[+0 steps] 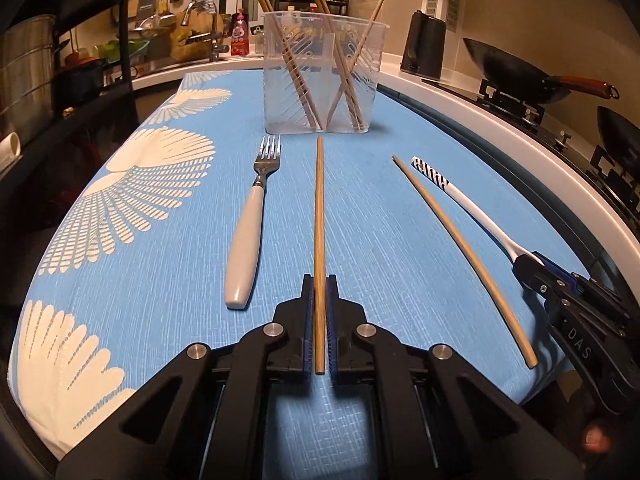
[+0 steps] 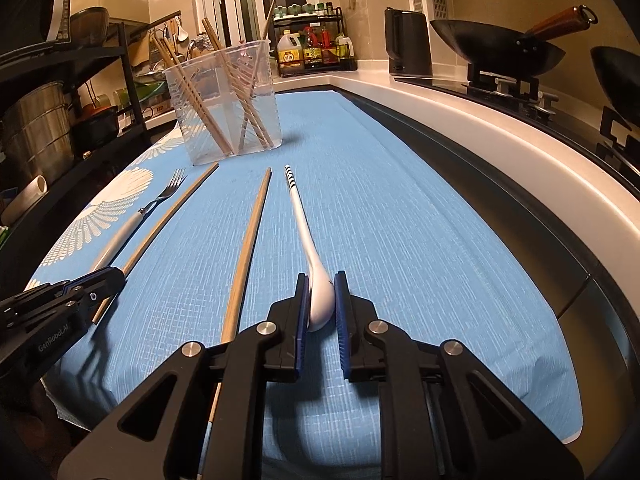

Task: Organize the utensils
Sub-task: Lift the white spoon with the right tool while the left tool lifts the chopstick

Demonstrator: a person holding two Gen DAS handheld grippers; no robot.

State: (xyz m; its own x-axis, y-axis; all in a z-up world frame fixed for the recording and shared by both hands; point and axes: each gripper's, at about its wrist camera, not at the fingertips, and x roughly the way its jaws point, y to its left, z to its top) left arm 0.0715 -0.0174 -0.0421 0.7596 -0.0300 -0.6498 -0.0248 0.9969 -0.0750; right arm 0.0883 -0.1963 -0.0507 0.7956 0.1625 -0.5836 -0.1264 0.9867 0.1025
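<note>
While chopstick (image 1: 319, 216) sits between left jaws, spoon (image 2: 316, 280) (white) between right jaws.

Blue patterned tablecloth (image 1: 168, 240) on table; black wok (image 2: 496, 46) on stove; black kettle (image 2: 406, 42); condiment rack (image 2: 316, 46).

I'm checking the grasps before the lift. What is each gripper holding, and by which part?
The left gripper pinches a bamboo chopstick near its close end. The right gripper clamps the white ceramic spoon with the striped handle by its bowl.
</note>
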